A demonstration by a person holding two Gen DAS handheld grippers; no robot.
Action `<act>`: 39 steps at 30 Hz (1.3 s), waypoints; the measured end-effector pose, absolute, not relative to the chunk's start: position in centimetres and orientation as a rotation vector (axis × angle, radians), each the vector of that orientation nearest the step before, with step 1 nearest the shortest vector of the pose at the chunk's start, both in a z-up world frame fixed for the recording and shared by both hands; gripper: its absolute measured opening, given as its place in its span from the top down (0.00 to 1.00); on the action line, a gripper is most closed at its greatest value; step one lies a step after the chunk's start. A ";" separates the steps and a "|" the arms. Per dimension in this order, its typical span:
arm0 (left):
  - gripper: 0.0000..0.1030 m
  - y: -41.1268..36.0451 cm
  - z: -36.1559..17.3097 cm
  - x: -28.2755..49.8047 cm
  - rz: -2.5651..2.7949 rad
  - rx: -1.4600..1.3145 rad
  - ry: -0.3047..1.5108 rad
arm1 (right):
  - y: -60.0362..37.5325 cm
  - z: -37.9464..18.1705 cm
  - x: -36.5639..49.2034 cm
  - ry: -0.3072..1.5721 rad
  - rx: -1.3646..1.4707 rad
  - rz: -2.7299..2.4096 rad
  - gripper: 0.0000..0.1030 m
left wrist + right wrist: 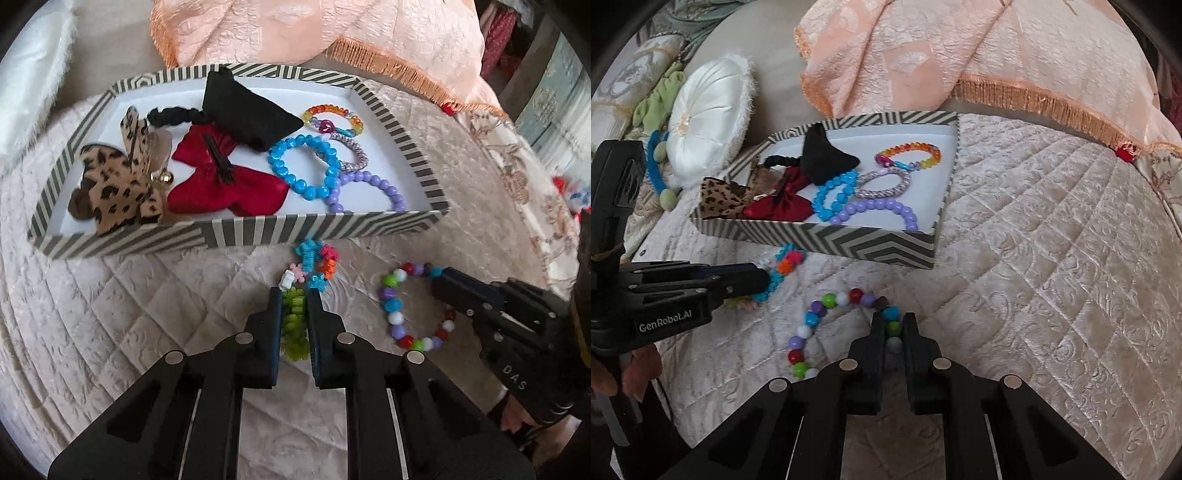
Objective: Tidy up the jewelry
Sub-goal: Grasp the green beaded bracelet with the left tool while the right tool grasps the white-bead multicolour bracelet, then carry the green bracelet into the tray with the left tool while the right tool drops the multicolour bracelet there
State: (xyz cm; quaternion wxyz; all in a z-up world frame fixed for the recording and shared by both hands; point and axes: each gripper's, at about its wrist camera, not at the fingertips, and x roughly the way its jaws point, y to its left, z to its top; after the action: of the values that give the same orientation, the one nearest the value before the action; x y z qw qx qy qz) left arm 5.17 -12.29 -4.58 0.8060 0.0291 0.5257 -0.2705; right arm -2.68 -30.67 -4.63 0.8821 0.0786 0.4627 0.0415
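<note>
Soft quilted bed point(1034, 258) holds a striped box point(236, 230). Left gripper point(293, 295) squeezes the spiky bracelet point(314, 264); right gripper point(893, 321) squeezes the bead bracelet point(827, 301).

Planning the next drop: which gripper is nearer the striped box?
Left. The left gripper, shut on the tasselled bracelet, sits just before the striped box; the right gripper, shut on the beaded bracelet, sits farther back.

Your left gripper point(294, 308) pinches the green end of the chunky multicolour bracelet point(312, 266) just before the striped box point(236, 230). Your right gripper point(441, 282) touches the round-bead bracelet point(392, 306) beside it.
</note>
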 end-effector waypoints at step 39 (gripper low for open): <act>0.89 -5.7 9.7 2.5 -0.411 0.025 0.869 | -28.4 7.8 -6.3 0.767 0.118 0.180 0.92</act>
State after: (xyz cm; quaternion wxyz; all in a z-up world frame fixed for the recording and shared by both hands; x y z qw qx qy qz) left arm 2.53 -5.67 9.75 0.8867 0.0119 0.4178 -0.1978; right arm -6.30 -28.40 7.77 0.9217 0.0575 0.3735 0.0877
